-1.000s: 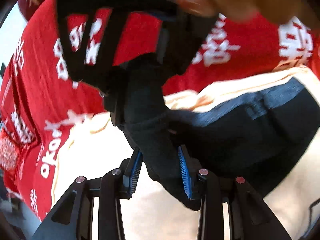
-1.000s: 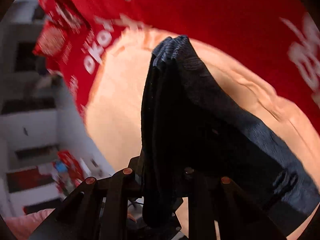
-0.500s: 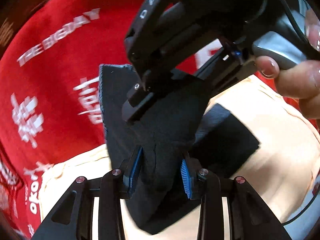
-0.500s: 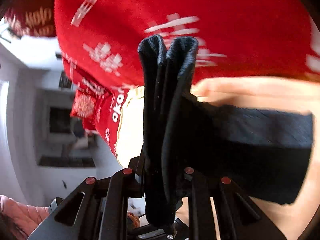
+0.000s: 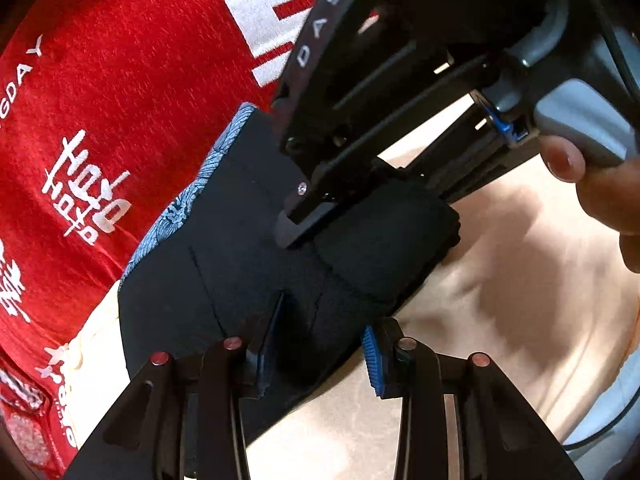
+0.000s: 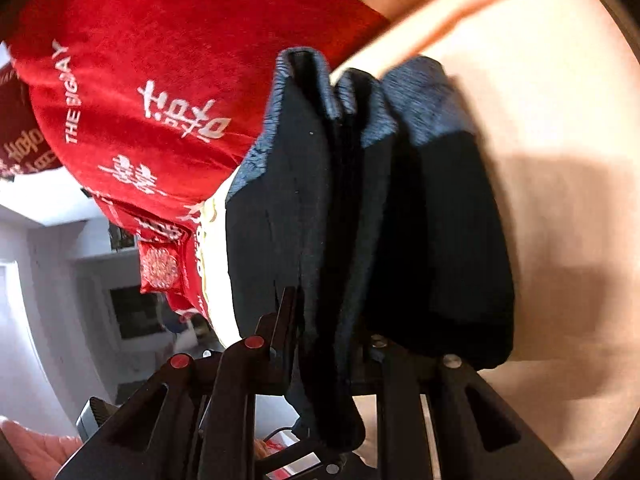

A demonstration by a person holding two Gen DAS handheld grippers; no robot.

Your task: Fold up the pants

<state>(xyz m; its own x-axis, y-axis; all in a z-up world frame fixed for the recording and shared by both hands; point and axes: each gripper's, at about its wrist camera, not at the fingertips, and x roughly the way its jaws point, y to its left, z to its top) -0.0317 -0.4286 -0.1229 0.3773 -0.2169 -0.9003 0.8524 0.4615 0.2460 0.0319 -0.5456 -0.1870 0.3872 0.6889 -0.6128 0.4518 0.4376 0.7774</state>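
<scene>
The dark navy pants (image 5: 240, 264) are folded into a thick bundle with a blue patterned edge, lying low over a cream surface (image 5: 500, 300). My left gripper (image 5: 320, 348) is shut on a fold of the pants between its blue pads. The right gripper (image 5: 304, 224) reaches in from the upper right in the left wrist view, clamped on the bundle's top. In the right wrist view the pants (image 6: 360, 220) stand as several stacked layers in my right gripper (image 6: 332, 336), which is shut on them.
A red cloth with white lettering (image 5: 100, 120) covers the area to the left and behind; it also shows in the right wrist view (image 6: 160, 80). A person's hand (image 5: 592, 184) holds the right gripper's handle. A room with white walls (image 6: 48, 280) shows at left.
Both grippers have carried the pants bundle down and over toward the cream surface, and the folded layers have come closer together. Both grips have stayed shut.
</scene>
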